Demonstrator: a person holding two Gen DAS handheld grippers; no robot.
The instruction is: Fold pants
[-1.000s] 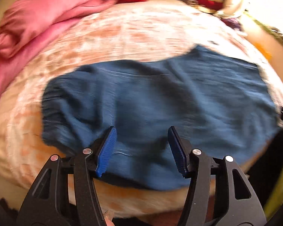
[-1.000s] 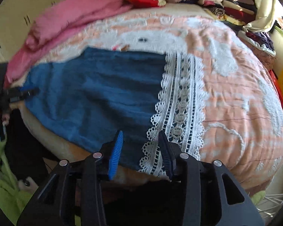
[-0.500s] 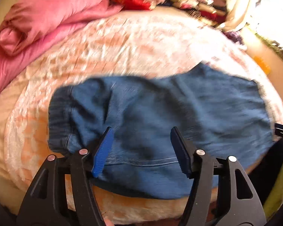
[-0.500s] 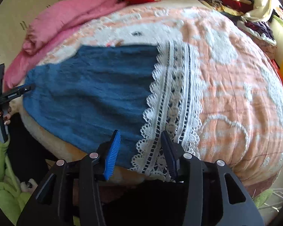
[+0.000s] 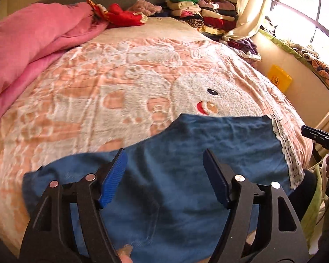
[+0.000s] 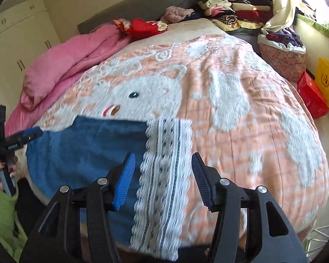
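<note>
The blue denim pants [image 5: 186,175] lie flat along the near edge of the bed, with a white lace hem band [image 6: 164,175] at the right end. The lace also shows in the left wrist view [image 5: 285,149]. My left gripper [image 5: 164,175] is open and empty, above the middle of the pants. My right gripper [image 6: 162,175] is open and empty, above the lace band. The pants also show in the right wrist view [image 6: 87,149]. The left gripper shows at the left edge of the right wrist view [image 6: 17,138].
The pants rest on a peach and white blanket [image 5: 120,83] covering the bed. A pink duvet [image 5: 33,41] is bunched at the far left. Stacks of folded clothes [image 5: 208,15] sit at the head. A red box [image 6: 311,96] and yellow bag [image 6: 326,81] stand on the floor at the right.
Both grippers have lifted and tilted up, so more of the bed shows. The right gripper's jaws have opened wider. The pants lie as before.
</note>
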